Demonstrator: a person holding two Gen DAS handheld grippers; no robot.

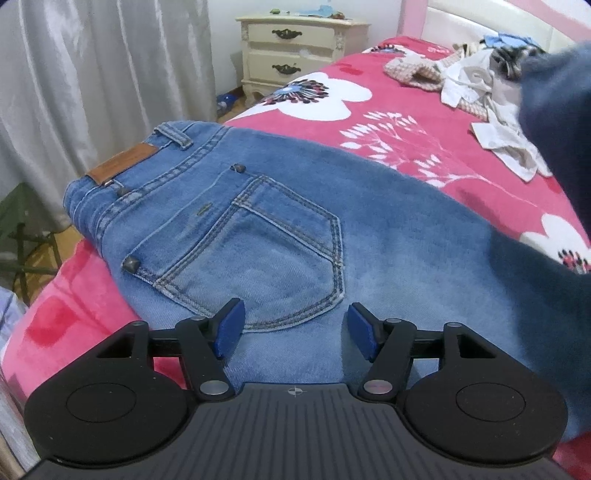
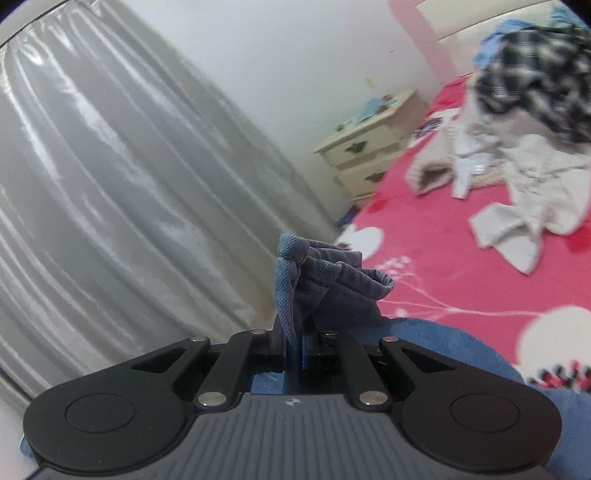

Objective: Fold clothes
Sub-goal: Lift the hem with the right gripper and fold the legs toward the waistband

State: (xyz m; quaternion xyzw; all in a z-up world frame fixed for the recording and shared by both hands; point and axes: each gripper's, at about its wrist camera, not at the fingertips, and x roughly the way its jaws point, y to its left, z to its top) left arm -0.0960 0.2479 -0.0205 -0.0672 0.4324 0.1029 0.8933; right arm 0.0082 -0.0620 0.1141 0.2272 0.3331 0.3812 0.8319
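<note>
The right gripper (image 2: 295,347), clamped on the jeans' (image 1: 280,236) hem, was mid-fold — left gripper (image 1: 295,325) gaped empty; next, lay it at the waistband.

This is a bedroom in a home. A bed (image 1: 406,155) under a pink flowered blanket fills the view, with a pink-framed headboard (image 1: 480,22) at its far end and a heap of loose clothes (image 1: 480,85) lying on it. Just beside the bed's head stands a cream two-drawer nightstand (image 1: 295,51), and a silvery curtain (image 1: 92,85) hangs beyond that.
</note>
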